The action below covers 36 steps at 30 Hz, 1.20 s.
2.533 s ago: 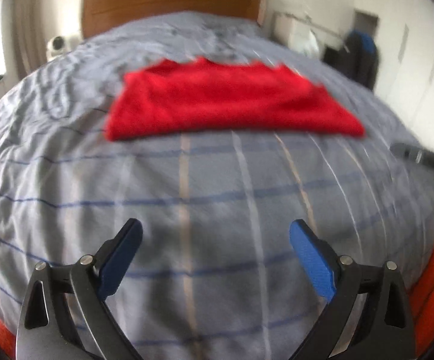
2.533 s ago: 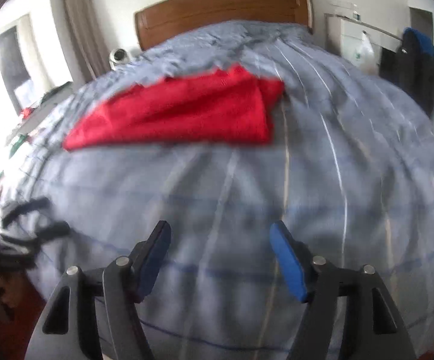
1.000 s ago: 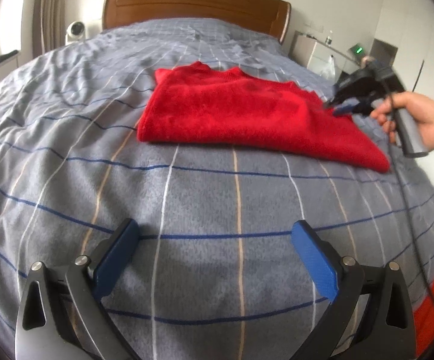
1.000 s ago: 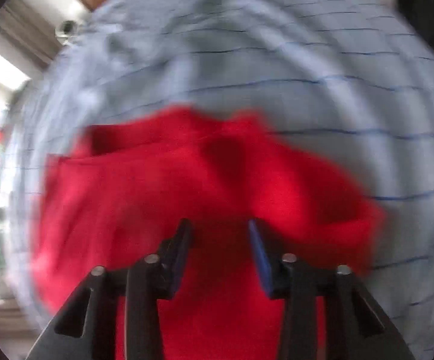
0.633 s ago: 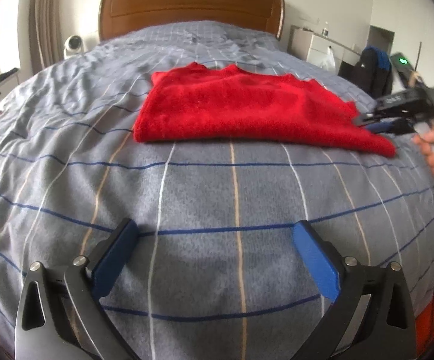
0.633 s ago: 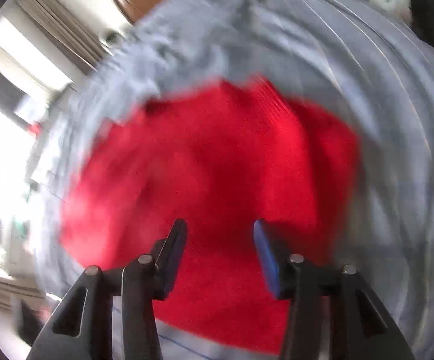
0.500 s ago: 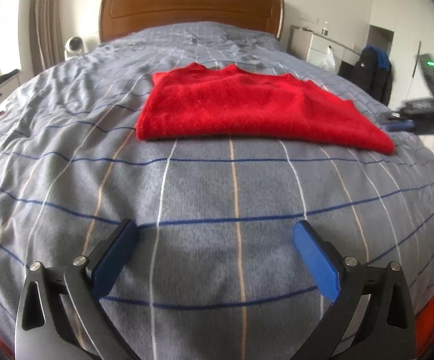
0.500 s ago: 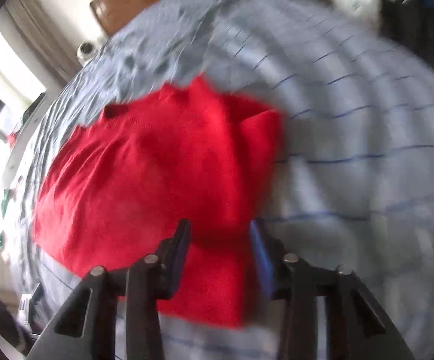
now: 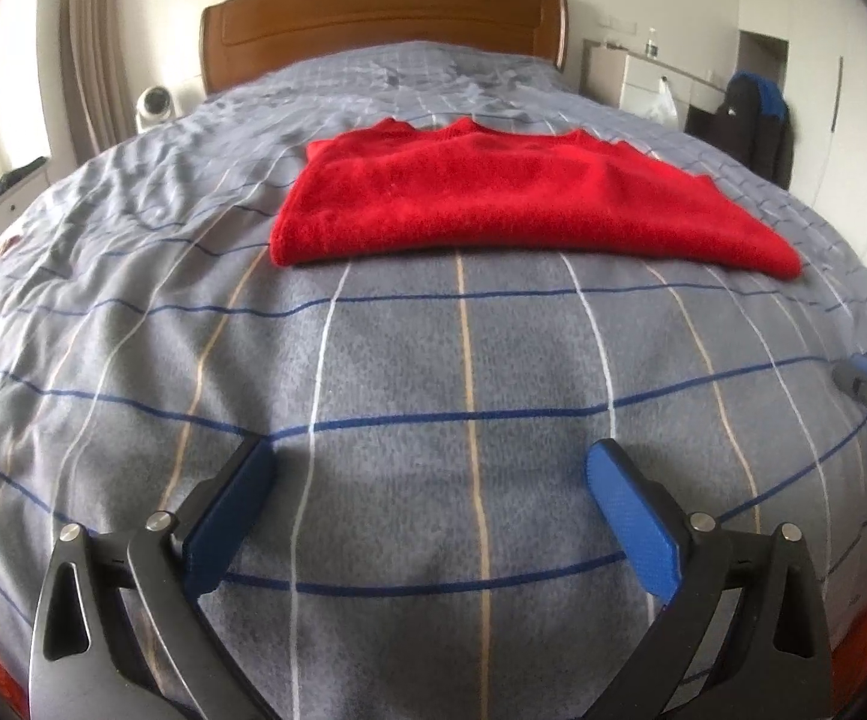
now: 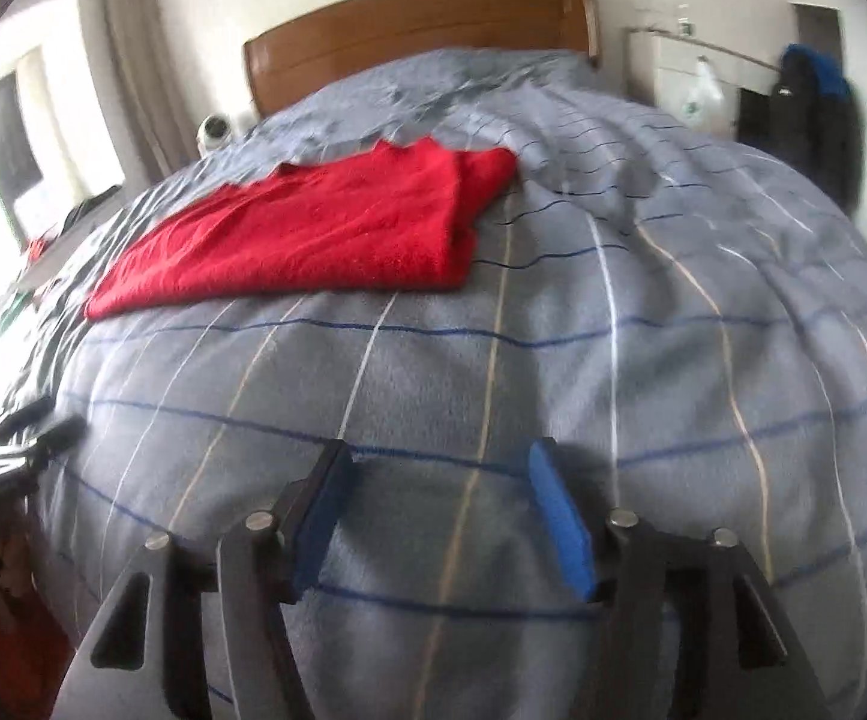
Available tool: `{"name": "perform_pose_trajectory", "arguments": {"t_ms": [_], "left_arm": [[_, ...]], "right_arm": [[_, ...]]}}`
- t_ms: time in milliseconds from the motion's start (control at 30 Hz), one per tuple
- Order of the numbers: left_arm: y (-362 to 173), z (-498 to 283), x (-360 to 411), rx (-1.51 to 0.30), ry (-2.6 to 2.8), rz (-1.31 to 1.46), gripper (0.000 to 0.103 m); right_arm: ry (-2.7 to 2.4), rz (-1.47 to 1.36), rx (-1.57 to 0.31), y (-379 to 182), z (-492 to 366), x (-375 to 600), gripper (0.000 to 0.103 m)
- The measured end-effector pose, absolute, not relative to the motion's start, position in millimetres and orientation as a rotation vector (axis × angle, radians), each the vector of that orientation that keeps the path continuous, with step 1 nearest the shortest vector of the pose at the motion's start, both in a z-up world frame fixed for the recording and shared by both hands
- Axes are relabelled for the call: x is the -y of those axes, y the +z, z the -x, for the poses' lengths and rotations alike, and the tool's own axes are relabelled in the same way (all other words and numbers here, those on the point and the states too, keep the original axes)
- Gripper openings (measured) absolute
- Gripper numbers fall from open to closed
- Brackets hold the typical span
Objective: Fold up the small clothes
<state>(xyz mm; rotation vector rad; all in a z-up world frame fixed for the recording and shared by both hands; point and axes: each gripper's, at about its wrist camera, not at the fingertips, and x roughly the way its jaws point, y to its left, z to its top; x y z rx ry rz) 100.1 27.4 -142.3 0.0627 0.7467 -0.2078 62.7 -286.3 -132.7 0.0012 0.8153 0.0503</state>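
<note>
Lying folded on the bed (image 9: 469, 372), red garment (image 9: 511, 204); underside hidden. Left gripper (image 9: 427, 516) spread empty; right gripper (image 10: 439, 510) opening, empty, blurred.

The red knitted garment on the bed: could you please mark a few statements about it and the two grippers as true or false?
1. The red knitted garment lies folded on the grey checked bedcover. True.
2. The left gripper is shut on the garment. False: it is open, over bare bedcover, with nothing between its pads.
3. The right gripper holds a corner of the garment. False: its jaws are opening, nothing is between them, and the garment lies well beyond it.
4. A brown wooden headboard stands behind the garment. True.
5. The garment hangs over the edge of the bed. False: it rests fully on the bedcover.
</note>
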Motion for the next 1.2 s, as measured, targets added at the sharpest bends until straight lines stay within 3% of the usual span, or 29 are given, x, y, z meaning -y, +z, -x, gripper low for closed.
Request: {"name": "perform_pose_trajectory", "arguments": {"t_ms": [833,1000,1200], "left_arm": [[-143,-98,-26,-0.754,-0.194,-0.089,0.103],[-130,-91,-34,-0.778,-0.237,-0.049,0.102],[-96,-77,-61,-0.651,-0.24,0.013,0.102]], "right_arm": [[0.002,0.122,-0.76,-145,-60,262,0.073],[-0.002,0.115,-0.78,-143,-62,263,0.073],[0.094,0.001,-0.885,-115,-77,275,0.075]]}}
